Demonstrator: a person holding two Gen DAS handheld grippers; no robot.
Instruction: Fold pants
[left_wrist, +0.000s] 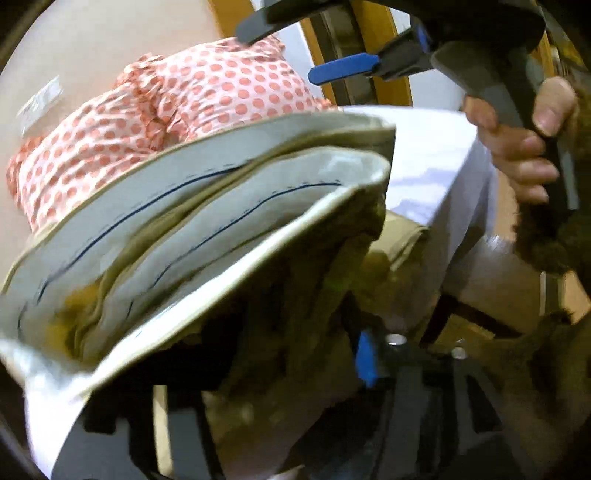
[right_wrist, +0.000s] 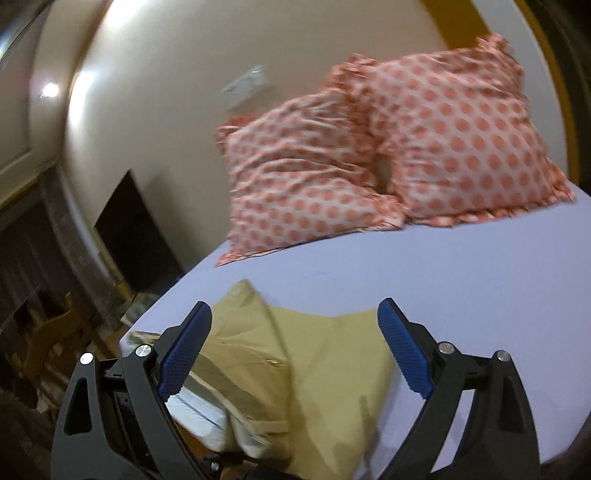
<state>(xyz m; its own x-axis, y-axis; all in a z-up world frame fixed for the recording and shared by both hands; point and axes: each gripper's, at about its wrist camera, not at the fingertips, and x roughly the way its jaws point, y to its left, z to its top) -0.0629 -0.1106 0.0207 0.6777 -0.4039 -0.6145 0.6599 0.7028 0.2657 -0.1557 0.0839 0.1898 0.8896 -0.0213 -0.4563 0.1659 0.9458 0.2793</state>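
Observation:
The khaki pants (right_wrist: 325, 373) lie bunched at the near edge of the bed, with the pale waistband lining (right_wrist: 207, 413) showing at the lower left. In the left wrist view the waistband (left_wrist: 207, 229) fills the frame close up, draped over my left gripper (left_wrist: 354, 373), which is shut on it; only one blue pad (left_wrist: 367, 360) shows. My right gripper (right_wrist: 293, 350) is open and empty, hovering just above the pants. It also shows in the left wrist view (left_wrist: 295, 51), held by a hand at the upper right.
The bed has a lilac sheet (right_wrist: 461, 280). Two orange polka-dot pillows (right_wrist: 388, 162) lean on the beige wall at its head. A dark nightstand (right_wrist: 133, 236) and a wooden chair (right_wrist: 48, 332) stand left of the bed.

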